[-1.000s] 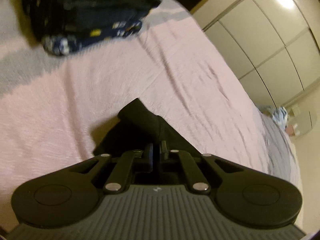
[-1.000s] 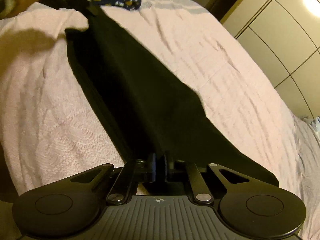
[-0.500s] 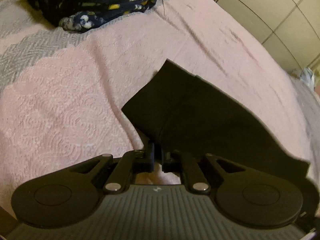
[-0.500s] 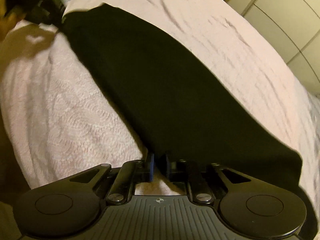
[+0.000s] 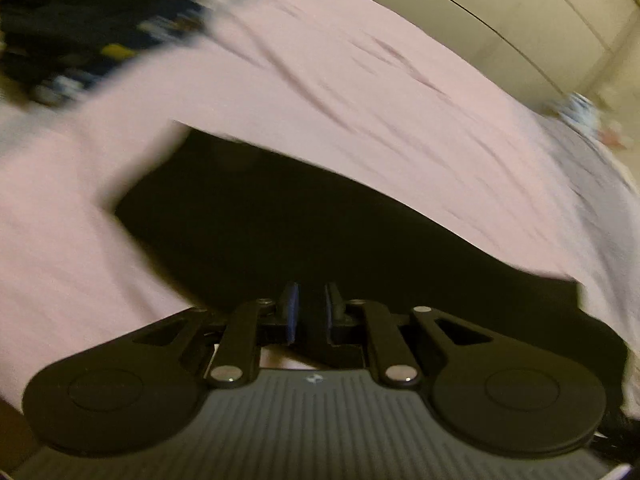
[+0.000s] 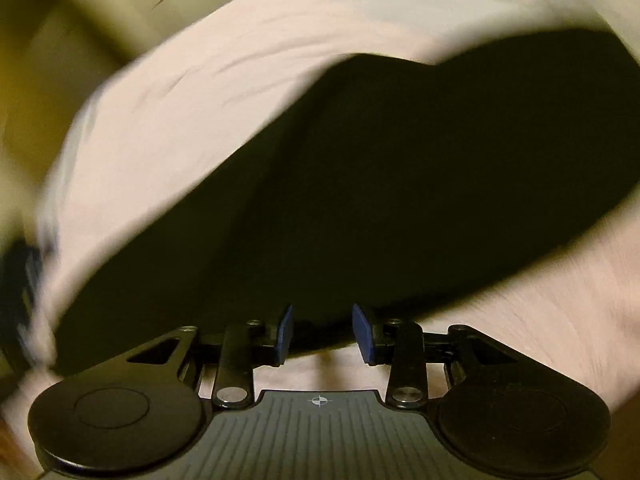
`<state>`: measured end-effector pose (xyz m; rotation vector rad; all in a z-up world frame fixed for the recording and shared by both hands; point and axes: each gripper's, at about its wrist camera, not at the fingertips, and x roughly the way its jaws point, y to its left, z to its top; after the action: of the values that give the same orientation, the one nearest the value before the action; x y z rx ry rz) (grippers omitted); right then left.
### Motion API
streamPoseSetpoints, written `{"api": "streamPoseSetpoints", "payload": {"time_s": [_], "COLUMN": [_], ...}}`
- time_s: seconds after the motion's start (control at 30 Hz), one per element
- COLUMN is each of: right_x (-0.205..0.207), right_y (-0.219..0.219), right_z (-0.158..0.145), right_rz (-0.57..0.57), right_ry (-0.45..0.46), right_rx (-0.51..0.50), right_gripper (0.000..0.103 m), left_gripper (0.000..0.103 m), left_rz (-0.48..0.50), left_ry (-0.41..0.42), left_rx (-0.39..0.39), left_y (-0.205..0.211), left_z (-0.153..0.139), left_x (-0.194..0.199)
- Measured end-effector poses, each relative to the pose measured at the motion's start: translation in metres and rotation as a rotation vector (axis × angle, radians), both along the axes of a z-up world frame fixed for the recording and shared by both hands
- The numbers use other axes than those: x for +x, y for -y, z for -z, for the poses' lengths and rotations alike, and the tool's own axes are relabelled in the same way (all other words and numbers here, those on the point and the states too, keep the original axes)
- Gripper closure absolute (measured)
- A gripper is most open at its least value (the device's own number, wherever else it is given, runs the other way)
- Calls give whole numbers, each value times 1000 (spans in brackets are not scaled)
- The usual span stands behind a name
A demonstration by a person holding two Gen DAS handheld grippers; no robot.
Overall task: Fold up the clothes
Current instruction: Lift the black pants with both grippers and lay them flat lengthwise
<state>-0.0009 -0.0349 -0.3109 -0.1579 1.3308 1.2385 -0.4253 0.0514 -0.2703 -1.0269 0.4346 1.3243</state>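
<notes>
The flat black fabric garment (image 5: 320, 232) is spread on the pink textured bedspread (image 5: 360, 92), mid-frame. The left gripper (image 5: 311, 312) is slightly parted, the right gripper (image 6: 322, 332) wider; nothing is held. Edges should be aligned before any crease is pressed.

Each handheld tool filled the lower part of its own frame with the same build. The left gripper (image 5: 311, 312) had a grey ribbed body at the bottom centre, marked by a small white emblem near its top edge. Two broad black lobes with round raised discs spread to lower left and lower right, each cut by a triangular opening. Slim black link bars ran upward from silver rivets to two short fingers (image 5: 290, 312) faced with blue pads. The right gripper (image 6: 322, 334) matched it: ribbed grey body, a white crosshair mark, black lobes, silver rivets and blue-padded fingers (image 6: 283, 334).
</notes>
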Motion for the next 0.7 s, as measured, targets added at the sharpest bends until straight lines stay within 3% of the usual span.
{"api": "streamPoseSetpoints", "payload": {"time_s": [0.13, 0.2, 0.4, 0.47, 0.6, 0.63, 0.67, 0.7], "right_x": [82, 95, 106, 104, 103, 102, 103, 104], "right_y": [25, 31, 28, 27, 28, 29, 30, 30], "right_z": [21, 30, 47, 51, 52, 53, 51, 50], "right_rz": [320, 379, 418, 420, 409, 420, 418, 416], "right_ry": [-416, -511, -545, -535, -523, -525, -519, -512], "right_rx": [-35, -15, -50, -62, -55, -51, -40, -28], "right_gripper": [66, 66, 66, 74, 75, 80, 96, 101], "left_gripper": [94, 94, 94, 94, 94, 94, 94, 94], "left_rz": [56, 73, 138, 153, 181, 189, 197, 205], "left_ry": [44, 83, 59, 48, 32, 28, 25, 20], "left_rx": [-37, -57, -82, -87, -92, -94, -97, -98], "left_y": [7, 7, 1, -1, 2, 2, 1, 0], "left_z": [10, 15, 21, 22, 22, 22, 23, 24], "left_x": [61, 81, 120, 126, 138, 141, 143, 145]}}
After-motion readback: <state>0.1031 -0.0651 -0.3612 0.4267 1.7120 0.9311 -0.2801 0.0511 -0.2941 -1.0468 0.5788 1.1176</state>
